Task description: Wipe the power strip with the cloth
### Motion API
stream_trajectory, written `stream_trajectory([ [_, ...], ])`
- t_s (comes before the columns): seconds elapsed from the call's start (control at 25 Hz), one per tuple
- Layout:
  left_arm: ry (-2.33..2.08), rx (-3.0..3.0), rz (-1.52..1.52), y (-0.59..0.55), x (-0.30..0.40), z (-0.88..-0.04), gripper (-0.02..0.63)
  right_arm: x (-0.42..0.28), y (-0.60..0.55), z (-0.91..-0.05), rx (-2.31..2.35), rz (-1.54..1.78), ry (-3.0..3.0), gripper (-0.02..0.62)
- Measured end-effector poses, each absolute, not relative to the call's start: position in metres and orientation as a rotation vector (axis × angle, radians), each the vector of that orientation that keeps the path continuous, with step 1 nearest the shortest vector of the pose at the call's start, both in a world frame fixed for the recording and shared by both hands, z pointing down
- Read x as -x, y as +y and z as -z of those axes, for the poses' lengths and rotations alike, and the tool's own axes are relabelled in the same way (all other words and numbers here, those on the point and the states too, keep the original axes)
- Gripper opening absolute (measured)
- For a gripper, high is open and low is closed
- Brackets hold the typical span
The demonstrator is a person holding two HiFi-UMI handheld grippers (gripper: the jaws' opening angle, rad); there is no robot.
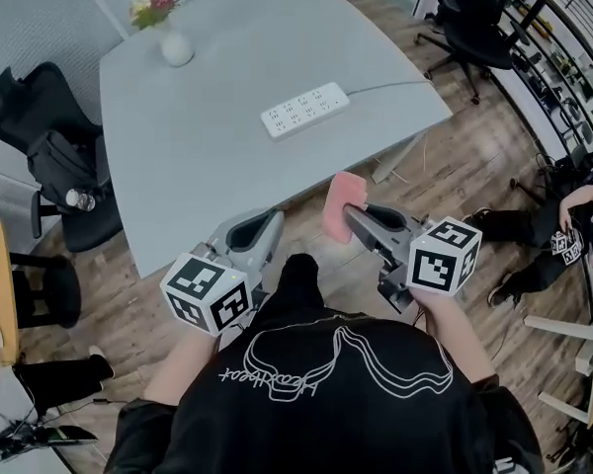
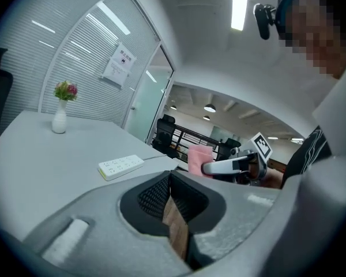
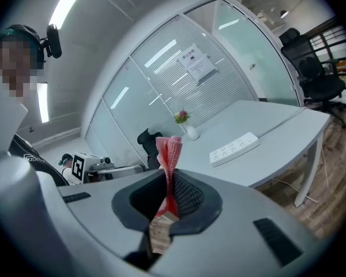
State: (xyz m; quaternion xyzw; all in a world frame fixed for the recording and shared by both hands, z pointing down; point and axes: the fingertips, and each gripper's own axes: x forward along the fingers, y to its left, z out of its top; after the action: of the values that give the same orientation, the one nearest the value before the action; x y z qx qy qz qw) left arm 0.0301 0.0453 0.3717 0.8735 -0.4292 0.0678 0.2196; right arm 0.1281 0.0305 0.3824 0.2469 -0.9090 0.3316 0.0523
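Two jaws pinched tight on the pink cloth [image 1: 338,197], my right gripper [image 1: 349,214] hangs short of the table [image 1: 168,166], where the power strip [image 1: 304,110] lies well ahead and slightly left, lengthwise across my reach, while my left gripper [image 1: 273,216], closed on nothing, is no nearer.

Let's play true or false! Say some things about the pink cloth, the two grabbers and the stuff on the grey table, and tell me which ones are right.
1. The right gripper is pinching the pink cloth. True.
2. The cloth is rubbing the power strip. False: the cloth is held up near the table's close edge, well apart from the strip.
3. The left gripper holds a sponge. False: its jaws are together with nothing between them.
4. A white vase with flowers stands on the table. True.
5. The power strip lies on the floor. False: it lies on the grey table.
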Motion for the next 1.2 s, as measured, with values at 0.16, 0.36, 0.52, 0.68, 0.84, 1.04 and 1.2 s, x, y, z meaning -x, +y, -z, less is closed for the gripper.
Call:
stream_trajectory([
  [0.16,-1.209,-2.377,-0.176,-0.002,-0.01,-0.38,0.014,-0.111,-0.014,-0.39,-0.721,-1.025,-2.737,0.032],
  [0.36,-1.272,-2.308,-0.254,-0.057,0.017,-0.402,0.013,-0.081,-0.07,-0.401,-0.677,-1.037,-2.684,0.032],
  [0.52,-1.27,-2.302,-0.315,-0.095,0.038,-0.416,0.012,-0.052,-0.115,-0.413,-0.656,-1.048,-2.642,0.032],
  [0.68,-1.242,-2.305,-0.343,-0.121,0.053,-0.428,0.012,-0.026,-0.144,-0.431,-0.633,-1.033,-2.577,0.032],
  [0.84,-1.211,-2.326,-0.343,-0.145,0.065,-0.436,0.012,-0.004,-0.172,-0.45,-0.616,-1.03,-2.522,0.032],
  [1.04,-1.167,-2.295,-0.301,-0.167,0.082,-0.447,0.012,0.018,-0.197,-0.475,-0.597,-1.014,-2.449,0.032],
  [1.2,-1.171,-2.259,-0.307,-0.183,0.094,-0.46,0.012,0.029,-0.211,-0.496,-0.573,-1.037,-2.388,0.032],
])
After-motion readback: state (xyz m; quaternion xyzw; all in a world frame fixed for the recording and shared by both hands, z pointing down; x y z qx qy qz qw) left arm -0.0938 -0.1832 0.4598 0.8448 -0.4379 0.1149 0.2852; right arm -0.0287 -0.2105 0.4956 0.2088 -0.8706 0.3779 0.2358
